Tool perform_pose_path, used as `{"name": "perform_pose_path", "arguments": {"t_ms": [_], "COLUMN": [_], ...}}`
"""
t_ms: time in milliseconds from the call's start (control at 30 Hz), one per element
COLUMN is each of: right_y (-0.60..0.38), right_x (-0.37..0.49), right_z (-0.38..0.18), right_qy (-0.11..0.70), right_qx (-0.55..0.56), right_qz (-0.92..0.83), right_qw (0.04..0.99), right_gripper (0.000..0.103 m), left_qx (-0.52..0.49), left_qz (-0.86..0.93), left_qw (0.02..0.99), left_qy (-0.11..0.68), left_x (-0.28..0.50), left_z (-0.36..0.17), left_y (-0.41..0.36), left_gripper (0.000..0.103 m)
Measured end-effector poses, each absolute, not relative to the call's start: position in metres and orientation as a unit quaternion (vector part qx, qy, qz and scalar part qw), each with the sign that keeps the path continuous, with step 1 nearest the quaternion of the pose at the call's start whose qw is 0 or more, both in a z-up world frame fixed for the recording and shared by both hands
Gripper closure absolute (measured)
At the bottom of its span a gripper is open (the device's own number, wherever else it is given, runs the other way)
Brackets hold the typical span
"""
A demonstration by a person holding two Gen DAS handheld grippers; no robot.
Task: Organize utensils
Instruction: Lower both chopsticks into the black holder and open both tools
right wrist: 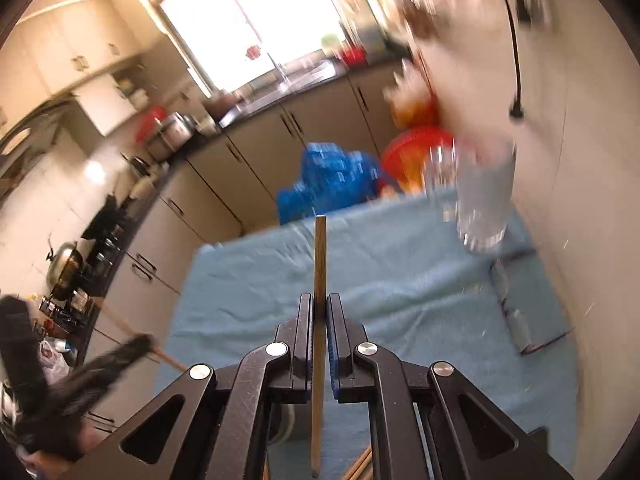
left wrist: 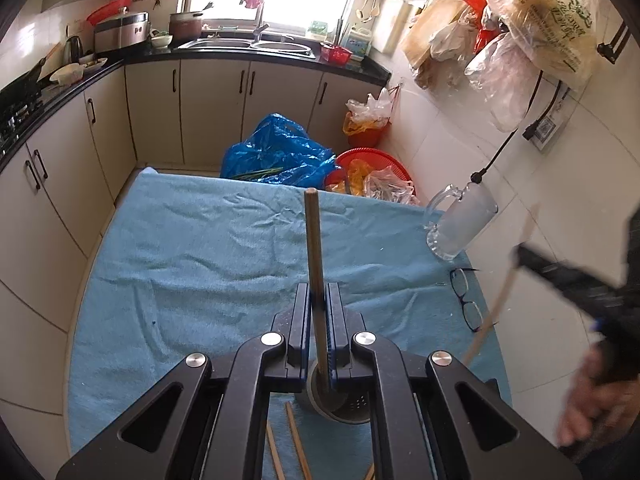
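In the left wrist view my left gripper is shut on a brown wooden chopstick. Its lower end goes down into a round metal utensil holder under the jaws. Two more chopsticks lie on the blue cloth beside the holder. My right gripper is blurred at the right edge and carries a pale chopstick. In the right wrist view my right gripper is shut on that chopstick, held above the cloth. The left gripper is a dark blur at lower left.
A glass mug stands at the cloth's far right corner, with a pair of eyeglasses in front of it. Beyond the table's far edge are a blue plastic bag and a red basket. A tiled wall runs along the right.
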State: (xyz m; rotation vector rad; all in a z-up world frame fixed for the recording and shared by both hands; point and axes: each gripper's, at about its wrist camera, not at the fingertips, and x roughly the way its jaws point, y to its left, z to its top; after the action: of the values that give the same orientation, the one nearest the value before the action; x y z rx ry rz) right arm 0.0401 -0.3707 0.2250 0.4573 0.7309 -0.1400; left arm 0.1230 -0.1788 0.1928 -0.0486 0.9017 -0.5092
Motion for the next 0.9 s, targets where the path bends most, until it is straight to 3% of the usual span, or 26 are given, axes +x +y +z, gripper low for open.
{"name": "perform_pose_path", "arguments": {"t_ms": [167,300,733,767,833,900], "right_y": [-0.354,-0.346,-0.3,-0.301,-0.3,-0.301], "right_x": [0.03,0.037,0.079,0.078,0.075,0.067], "right_z": [0.273,0.278,0.194,0.193,0.199,0.209], "right_qy": [0.296,0.269,0.375,0.379,0.383,0.382], "right_qx": [0.22,0.223,0.178,0.177,0.172,0.169], "right_qz": [-0.047,-0.046,-0.01,-0.006,0.001,0.005], "right_qw": [0.928,0.936,0.91,0.908,0.908,0.909], "right_gripper": [0.097,0.097,0.095,0.093,0.079,0.054], "left_qx": [-0.022,-0.02,-0.028,-0.03,-0.035,-0.038], "left_qz": [-0.244,-0.244,-0.242,-0.241,-0.242,-0.242], "left_qw": [0.867,0.865,0.868,0.868,0.869,0.87], "left_qy": [0.434,0.438,0.433,0.433,0.431,0.428], "left_x": [0.125,0.123,0.114,0.113,0.113,0.111], "left_z": [0.186,0.179,0.173,0.174,0.178,0.181], "left_y": [-0.182,-0.185,-0.176,-0.175,-0.174,-0.172], "left_gripper": [0.096,0.096,0.095,0.095,0.094,0.093]}}
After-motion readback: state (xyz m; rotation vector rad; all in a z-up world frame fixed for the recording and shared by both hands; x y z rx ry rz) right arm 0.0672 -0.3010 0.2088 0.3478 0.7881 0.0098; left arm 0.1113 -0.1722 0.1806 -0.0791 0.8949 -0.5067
